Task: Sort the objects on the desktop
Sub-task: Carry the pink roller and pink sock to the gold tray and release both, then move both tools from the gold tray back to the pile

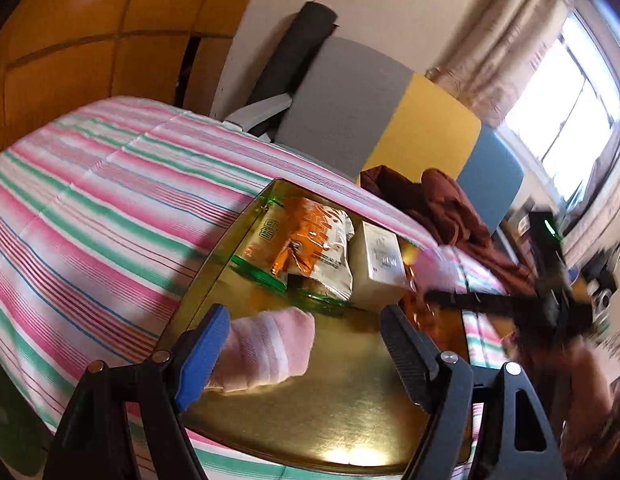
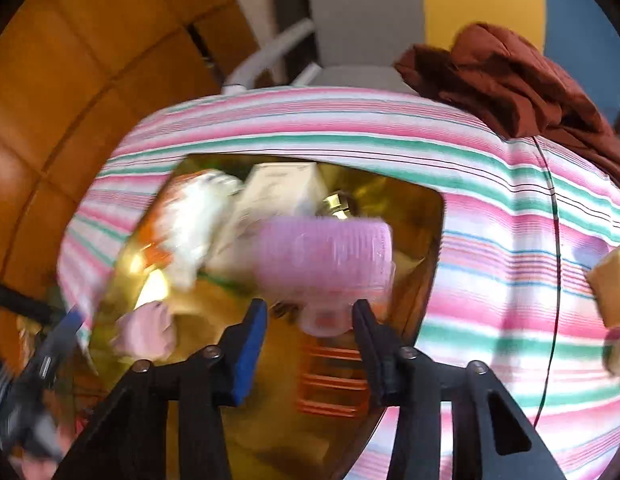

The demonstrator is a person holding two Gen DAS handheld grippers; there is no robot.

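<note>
Carrying: right gripper [image 2: 310, 316] pinches pink hair roller [image 2: 326, 256] over gold tray [image 2: 426, 216].
Left gripper [image 1: 305, 344]: spread, pink sock [image 1: 265, 352] between, unpinched.
Done: snack packets [image 1: 305, 240], box [image 1: 380, 260] at tray's 12 o'clock.
Left: roller, sock.

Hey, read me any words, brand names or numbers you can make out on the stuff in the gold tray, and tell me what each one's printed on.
Nothing reads with certainty.
Snack packet: large orange characters and a green block of characters, too distorted and blurred to quote.
White box: small dark print on its face, too small to read.
Pink hair roller: no print visible.
Pink rolled cloth: no print visible.
Gold tray: no markings visible.
</note>
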